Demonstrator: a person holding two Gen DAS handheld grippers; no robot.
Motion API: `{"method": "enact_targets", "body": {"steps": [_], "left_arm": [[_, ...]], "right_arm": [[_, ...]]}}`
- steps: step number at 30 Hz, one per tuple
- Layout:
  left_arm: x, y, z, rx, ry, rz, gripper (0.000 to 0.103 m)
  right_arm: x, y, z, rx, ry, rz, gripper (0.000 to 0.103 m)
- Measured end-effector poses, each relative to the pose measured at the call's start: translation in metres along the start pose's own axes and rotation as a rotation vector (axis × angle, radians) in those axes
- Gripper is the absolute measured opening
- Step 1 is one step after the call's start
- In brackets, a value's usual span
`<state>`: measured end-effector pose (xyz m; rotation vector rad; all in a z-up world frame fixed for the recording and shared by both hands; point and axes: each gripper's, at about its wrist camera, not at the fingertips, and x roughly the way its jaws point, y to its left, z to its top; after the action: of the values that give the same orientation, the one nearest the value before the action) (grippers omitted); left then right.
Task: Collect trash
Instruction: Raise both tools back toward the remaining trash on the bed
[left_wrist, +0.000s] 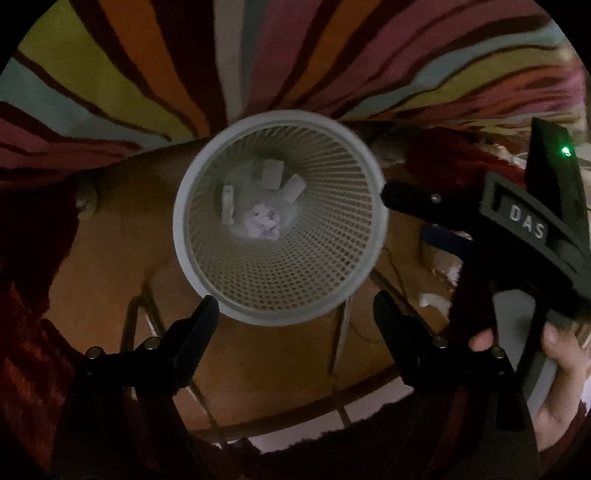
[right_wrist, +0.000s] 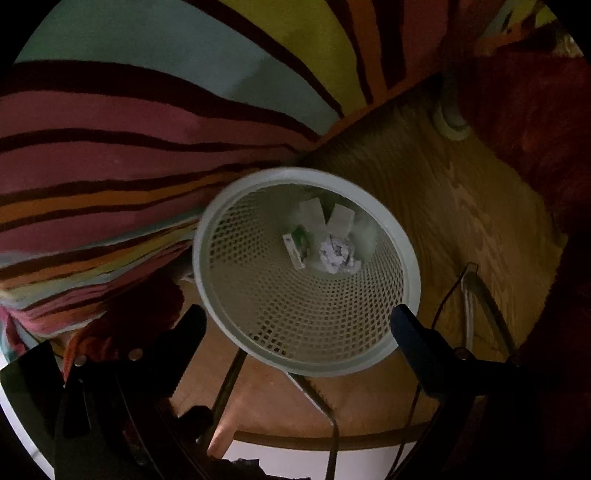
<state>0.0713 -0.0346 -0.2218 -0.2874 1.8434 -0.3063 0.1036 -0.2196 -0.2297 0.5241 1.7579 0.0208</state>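
**Both grippers hang open above the wastebasket**

A white mesh wastebasket (left_wrist: 280, 218) stands on a wooden floor (left_wrist: 122, 236), close to the edge of a striped rug (left_wrist: 110, 74) in pink, orange, yellow and pale blue. Seen from above, its bottom holds a crumpled ball of paper (left_wrist: 263, 224) and several small white cartons (left_wrist: 272, 173) lying around it; one carton shows a green mark in the right wrist view.

The left gripper (left_wrist: 293, 308) points steeply down over the near rim of the basket. Its two black fingers (left_wrist: 199, 325) stand wide apart with nothing between them, and neither touches the rim.

The right gripper (right_wrist: 297, 325) also looks down into the basket. Its fingers (right_wrist: 410, 328) are spread just as wide, one to each side of the near rim, and hold nothing. In the left wrist view this gripper comes in from the right, one fingertip just beside the basket's rim, with a hand (left_wrist: 557, 373) around its handle and a small green light on its body.

Thin metal legs (right_wrist: 229, 384) of some piece of furniture cross the floor below the basket.
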Motion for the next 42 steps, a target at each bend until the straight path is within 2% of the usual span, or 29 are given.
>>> {"method": "enact_targets", "body": {"steps": [9,14,20,25,31,42], "left_arm": [[-0.031,-0.004,-0.031,0.056,-0.085,-0.008,0.083],[-0.048,-0.009,-0.042,0.084,-0.156,0.026,0.083],[-0.080,-0.015,-0.051,0.121,-0.305,0.105,0.083],[-0.120,-0.018,-0.053,0.128,-0.505,0.201,0.083],[-0.168,-0.017,-0.046,0.101,-0.709,0.274,0.083],[-0.229,-0.003,0.009,0.017,-0.851,0.297,0.083]], "right_arm": [[-0.045,0.018,-0.013,-0.099,-0.156,-0.012,0.096],[-0.063,0.034,-0.021,-0.175,-0.219,-0.031,0.096],[-0.096,0.048,-0.031,-0.261,-0.362,-0.054,0.096],[-0.132,0.059,-0.032,-0.303,-0.512,-0.051,0.096],[-0.170,0.073,-0.023,-0.358,-0.664,-0.051,0.096],[-0.209,0.098,0.021,-0.350,-0.764,0.004,0.096]]}}
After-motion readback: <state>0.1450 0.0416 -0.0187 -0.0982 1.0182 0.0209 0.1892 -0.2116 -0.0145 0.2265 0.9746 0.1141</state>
